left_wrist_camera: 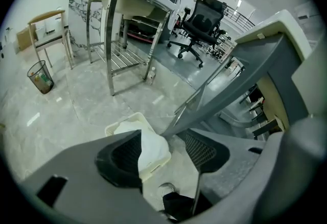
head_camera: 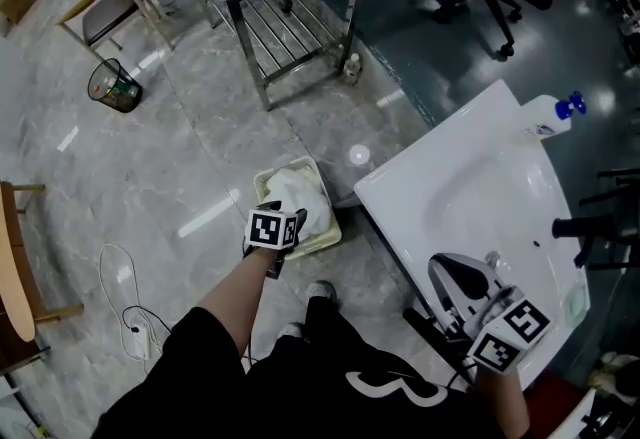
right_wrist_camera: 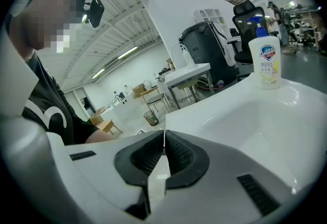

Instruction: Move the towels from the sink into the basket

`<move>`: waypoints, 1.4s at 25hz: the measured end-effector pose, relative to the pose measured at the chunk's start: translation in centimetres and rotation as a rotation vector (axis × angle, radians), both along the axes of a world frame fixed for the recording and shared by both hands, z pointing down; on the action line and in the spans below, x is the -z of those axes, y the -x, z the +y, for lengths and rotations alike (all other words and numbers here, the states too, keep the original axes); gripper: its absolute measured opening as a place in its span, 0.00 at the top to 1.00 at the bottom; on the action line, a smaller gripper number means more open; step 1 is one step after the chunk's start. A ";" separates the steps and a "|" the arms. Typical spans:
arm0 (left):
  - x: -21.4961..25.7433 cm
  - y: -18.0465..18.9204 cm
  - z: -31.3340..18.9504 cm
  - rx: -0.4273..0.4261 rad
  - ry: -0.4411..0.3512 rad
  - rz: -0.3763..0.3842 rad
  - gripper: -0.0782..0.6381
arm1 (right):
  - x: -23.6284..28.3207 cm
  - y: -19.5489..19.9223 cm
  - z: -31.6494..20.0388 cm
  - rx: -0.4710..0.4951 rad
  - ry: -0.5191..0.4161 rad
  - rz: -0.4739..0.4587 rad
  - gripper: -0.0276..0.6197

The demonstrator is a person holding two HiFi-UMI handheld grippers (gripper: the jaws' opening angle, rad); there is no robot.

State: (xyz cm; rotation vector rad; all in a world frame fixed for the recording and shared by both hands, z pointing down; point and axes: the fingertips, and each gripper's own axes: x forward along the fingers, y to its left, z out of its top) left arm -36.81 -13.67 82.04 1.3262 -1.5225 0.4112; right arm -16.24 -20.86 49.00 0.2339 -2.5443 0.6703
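Left gripper (left_wrist_camera: 162,152) wide apart above towel (head_camera: 295,189) in basket (head_camera: 305,249), right gripper (right_wrist_camera: 163,154) closed, empty, at white sink (head_camera: 470,197); grey marble floor (head_camera: 180,147).

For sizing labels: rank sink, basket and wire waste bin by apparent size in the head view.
1. sink, largest
2. basket
3. wire waste bin, smallest, though farthest from the camera, so true size is unsure

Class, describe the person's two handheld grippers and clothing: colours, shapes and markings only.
The left gripper is smooth grey plastic, the right gripper white; both have black ribbed pads. Each carries a white cube with black square markers. The person wears a black short-sleeved top with white print.
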 end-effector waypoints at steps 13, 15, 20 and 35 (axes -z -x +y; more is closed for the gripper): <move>6.9 -2.3 8.6 -0.006 -0.141 0.086 0.44 | 1.7 2.2 6.9 0.055 0.023 -0.072 0.95; 9.6 -2.8 10.1 -0.018 -0.186 0.101 0.45 | 2.3 2.4 8.6 0.062 0.036 -0.091 0.95; 18.4 -4.6 13.9 -0.016 -0.338 0.159 0.45 | 3.9 2.7 13.0 0.078 0.038 -0.125 0.95; 45.3 -9.7 26.2 -0.131 -0.832 0.040 0.88 | 12.1 2.7 27.1 0.157 -0.069 -0.264 0.95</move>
